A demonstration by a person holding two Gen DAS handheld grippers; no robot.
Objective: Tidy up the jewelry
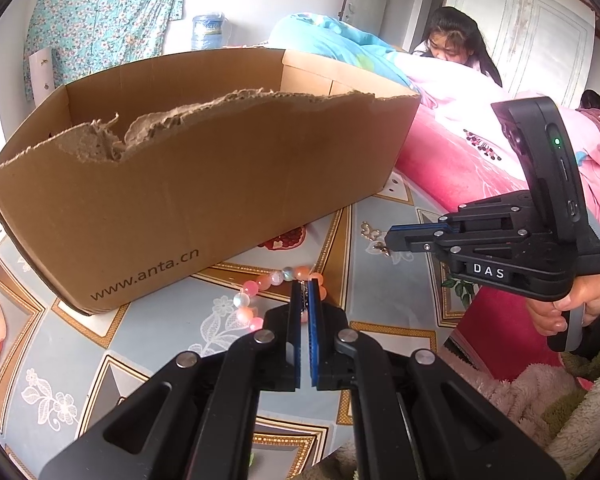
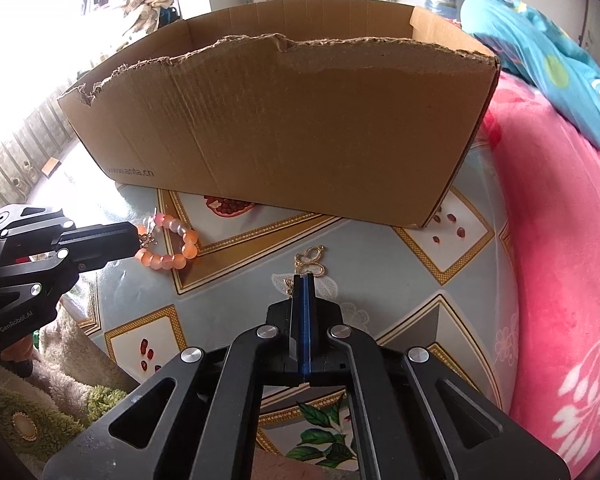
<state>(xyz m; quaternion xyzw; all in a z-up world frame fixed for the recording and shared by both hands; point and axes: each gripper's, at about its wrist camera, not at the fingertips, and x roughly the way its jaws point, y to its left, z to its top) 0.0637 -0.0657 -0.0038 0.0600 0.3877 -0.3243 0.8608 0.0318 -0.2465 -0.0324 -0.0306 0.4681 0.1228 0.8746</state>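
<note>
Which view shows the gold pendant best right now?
The right wrist view: the gold pendant lies on the tablecloth just past the right gripper, its looped outline clear. In the left wrist view the pendant is small and partly hidden by the right gripper.

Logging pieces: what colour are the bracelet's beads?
Pink and peach-orange, a few pale milky ones; the bracelet shows best in the right wrist view.
</note>
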